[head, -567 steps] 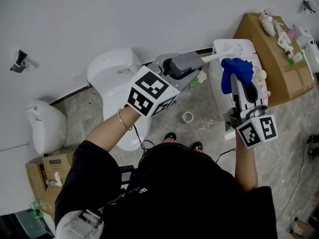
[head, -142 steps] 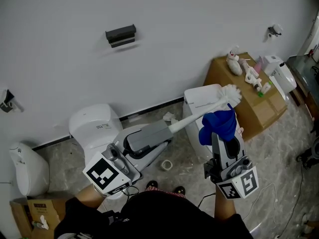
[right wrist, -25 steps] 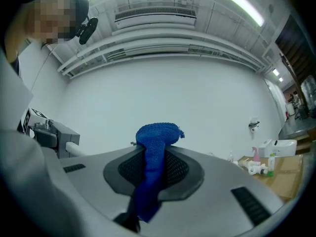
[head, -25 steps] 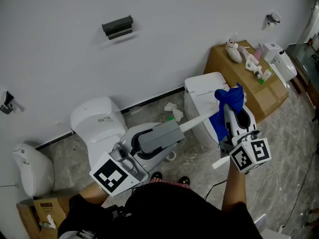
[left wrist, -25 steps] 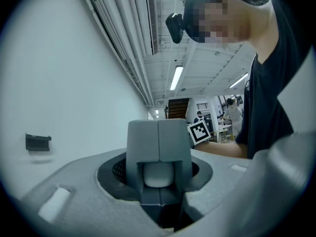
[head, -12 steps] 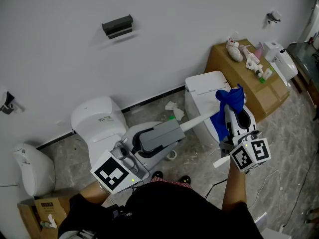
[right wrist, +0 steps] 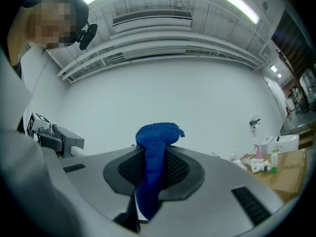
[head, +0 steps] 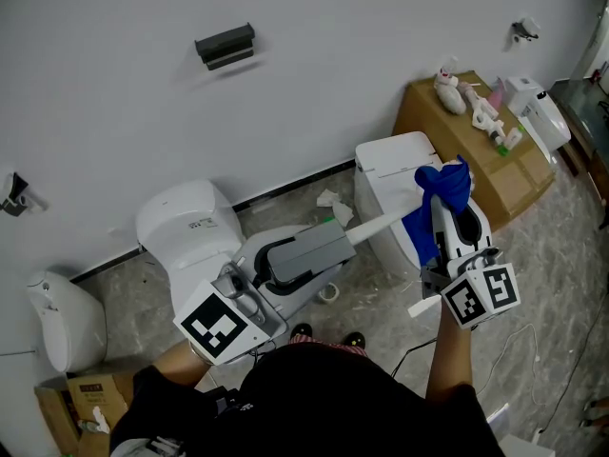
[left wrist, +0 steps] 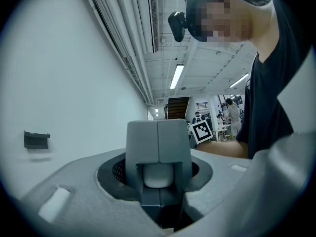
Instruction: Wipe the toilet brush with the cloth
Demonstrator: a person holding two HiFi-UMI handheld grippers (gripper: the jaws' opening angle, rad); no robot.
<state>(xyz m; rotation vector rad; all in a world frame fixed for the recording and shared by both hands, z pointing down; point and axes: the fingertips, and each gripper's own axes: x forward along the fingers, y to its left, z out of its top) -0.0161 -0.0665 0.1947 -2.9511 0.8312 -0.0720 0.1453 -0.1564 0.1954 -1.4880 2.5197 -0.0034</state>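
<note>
White wall (head: 362, 74) and grey stone floor (head: 379, 295) with white toilets (head: 188, 228) lie below us. Our left claw (head: 335, 239) is pressed on the white plastic toilet brush handle (head: 383, 222), held level. Its far end disappears behind the blue knitted cloth (head: 440, 187), which our right claw (head: 444, 219) pinches

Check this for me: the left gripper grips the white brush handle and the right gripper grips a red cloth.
One thing is wrong: the cloth in the right gripper is blue, not red, as the right gripper view shows. The left gripper does grip the white brush handle.
</note>
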